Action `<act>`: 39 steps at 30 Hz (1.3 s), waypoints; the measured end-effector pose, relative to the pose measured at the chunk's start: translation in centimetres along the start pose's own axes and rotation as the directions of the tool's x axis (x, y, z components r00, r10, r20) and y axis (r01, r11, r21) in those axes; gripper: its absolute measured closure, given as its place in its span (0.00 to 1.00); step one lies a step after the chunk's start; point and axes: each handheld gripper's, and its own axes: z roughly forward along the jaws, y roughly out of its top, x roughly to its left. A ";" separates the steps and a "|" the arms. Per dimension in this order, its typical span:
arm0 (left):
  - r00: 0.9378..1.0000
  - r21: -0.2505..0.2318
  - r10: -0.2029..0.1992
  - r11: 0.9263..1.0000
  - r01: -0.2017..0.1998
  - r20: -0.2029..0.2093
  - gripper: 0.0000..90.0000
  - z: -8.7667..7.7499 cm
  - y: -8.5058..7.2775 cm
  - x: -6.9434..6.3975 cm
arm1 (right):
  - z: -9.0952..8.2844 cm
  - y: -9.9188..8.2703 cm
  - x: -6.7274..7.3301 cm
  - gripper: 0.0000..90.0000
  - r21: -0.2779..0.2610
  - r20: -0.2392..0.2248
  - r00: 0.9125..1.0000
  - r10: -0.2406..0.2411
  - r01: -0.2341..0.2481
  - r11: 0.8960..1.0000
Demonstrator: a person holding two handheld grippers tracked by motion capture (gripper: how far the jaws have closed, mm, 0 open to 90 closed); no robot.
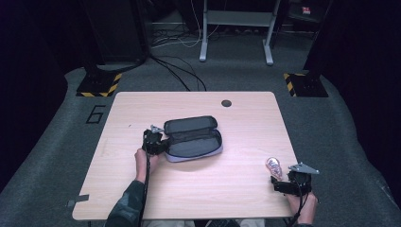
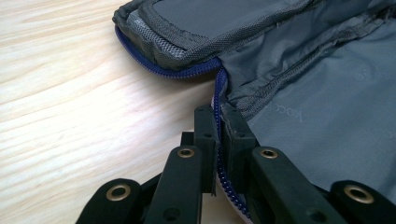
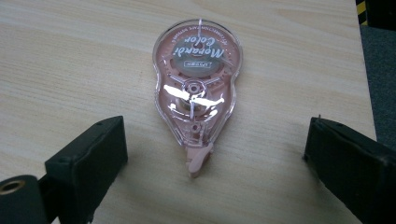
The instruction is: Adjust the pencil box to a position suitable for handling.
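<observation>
I keep left gripper (image 2: 218,140) jaws clamped on case (image 1: 194,139) zipper edge; thin fabric may slip free. Right gripper (image 3: 215,154) jaws wide, empty, near tape roller (image 3: 197,88); may knock it toward desk (image 1: 246,189) edge.

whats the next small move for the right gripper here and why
Probably ease the right gripper forward and close on the pink correction tape: its jaws stand open just short of it, while the left gripper already pins the open pencil case by its zipper edge.

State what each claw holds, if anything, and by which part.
Left claw: shut on the open grey fabric pencil case, at its blue zip edge. Right claw: open, holding nothing; pink correction-tape dispenser lies ahead.
</observation>
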 end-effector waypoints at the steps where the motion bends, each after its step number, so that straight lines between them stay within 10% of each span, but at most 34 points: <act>1: 1.000 0.002 0.013 1.000 -0.013 0.004 0.96 0.1 0.1 0.0 | 0.0 0.0 0.0 0.06 0.001 0.000 1.000 0.000 0.000 1.000; 20: 0.986 0.005 0.141 0.990 -0.142 0.086 0.96 1.3 1.1 -1.6 | 0.0 0.0 0.0 0.06 -0.001 -0.001 1.000 0.004 -0.004 1.000; 30: 0.984 -0.021 0.136 0.991 -0.135 0.117 0.93 1.3 1.0 -2.0 | 0.0 0.0 0.0 0.06 -0.002 -0.001 1.000 0.003 -0.003 1.000; 39: 0.985 -0.059 0.106 0.993 -0.099 0.134 0.34 -0.9 1.0 -1.9 | 0.0 0.0 0.1 0.06 -0.001 -0.001 1.000 0.005 -0.005 1.000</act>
